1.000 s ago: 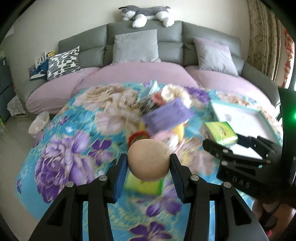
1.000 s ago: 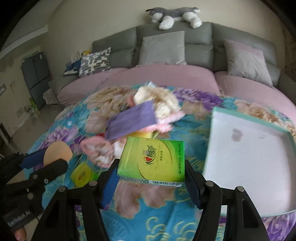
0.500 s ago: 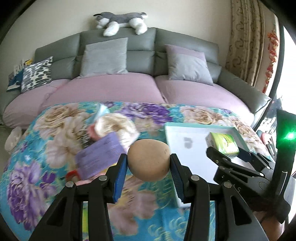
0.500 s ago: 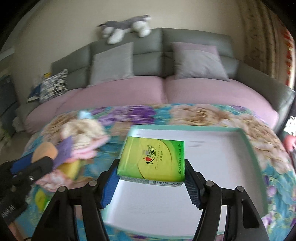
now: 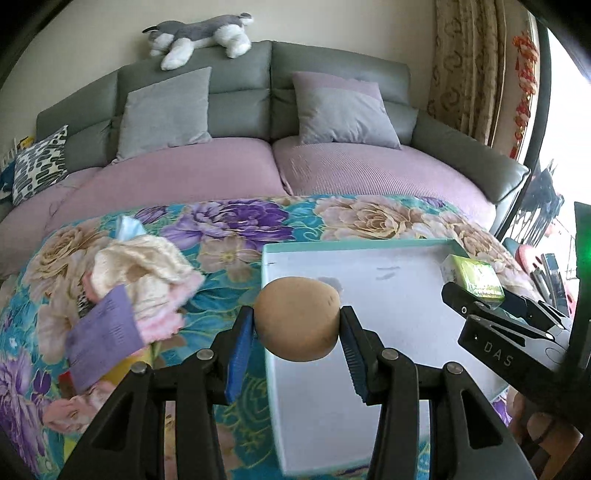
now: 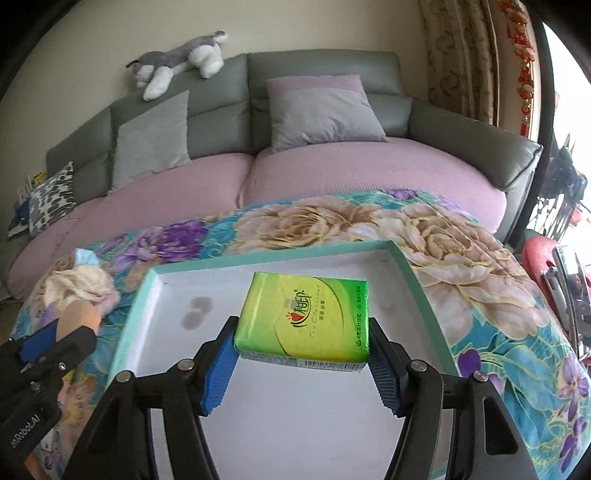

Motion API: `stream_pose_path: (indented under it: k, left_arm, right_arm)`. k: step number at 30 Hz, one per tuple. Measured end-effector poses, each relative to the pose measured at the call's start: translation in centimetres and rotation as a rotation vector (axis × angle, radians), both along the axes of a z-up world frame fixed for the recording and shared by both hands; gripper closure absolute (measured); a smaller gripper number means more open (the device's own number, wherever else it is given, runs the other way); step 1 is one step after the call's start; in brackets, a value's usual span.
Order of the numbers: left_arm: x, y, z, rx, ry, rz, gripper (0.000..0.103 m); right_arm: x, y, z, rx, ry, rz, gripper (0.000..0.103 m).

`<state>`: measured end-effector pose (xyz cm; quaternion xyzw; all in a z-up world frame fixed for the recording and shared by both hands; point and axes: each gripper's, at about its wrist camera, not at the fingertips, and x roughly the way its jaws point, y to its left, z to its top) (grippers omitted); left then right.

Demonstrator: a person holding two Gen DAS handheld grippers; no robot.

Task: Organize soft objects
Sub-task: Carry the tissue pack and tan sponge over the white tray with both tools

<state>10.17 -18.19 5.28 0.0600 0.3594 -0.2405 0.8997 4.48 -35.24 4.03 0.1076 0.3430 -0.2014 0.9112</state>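
Tan sponge ball [image 5: 297,319] pinched between blue pads of left gripper [image 5: 297,338], held over near-left edge of white tray [image 5: 388,288]. Green tissue pack [image 6: 304,321] clamped in right gripper [image 6: 303,356], held above tray's middle; tray has teal rim, gray smudges on floor. Tray sits on floral blanket [image 5: 229,225]. Left of tray: heap of soft stuff, cream cloth [image 5: 138,266] on top, pink fabric under it, purple pack [image 5: 103,341] at the front, blurred. Beyond blanket: sofa with lilac seat [image 5: 221,173], gray back, gray cushions [image 5: 166,110]. Plush husky [image 5: 199,35] lying on sofa top. Patterned curtain [image 5: 465,66] far right.
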Motion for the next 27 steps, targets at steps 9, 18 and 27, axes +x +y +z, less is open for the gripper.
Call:
stream_pose_path:
  k: [9,18,27]
  left_arm:
    - [1.8,-3.7,-1.3,0.039,0.013,-0.034,0.055]
    - [3.4,-6.1,-2.8,0.067,0.042,-0.034,0.054]
    - [3.4,-6.6,-4.0,0.098,0.07,-0.024,0.053]
  right_arm:
    - [0.7,-1.6,-1.6,0.0,0.042,-0.031,0.035]
    - [0.9,-2.1,-2.7,0.007,0.069,-0.047,0.035]
    - [1.0,-2.2,-3.1,0.012,0.088,-0.055,0.035]
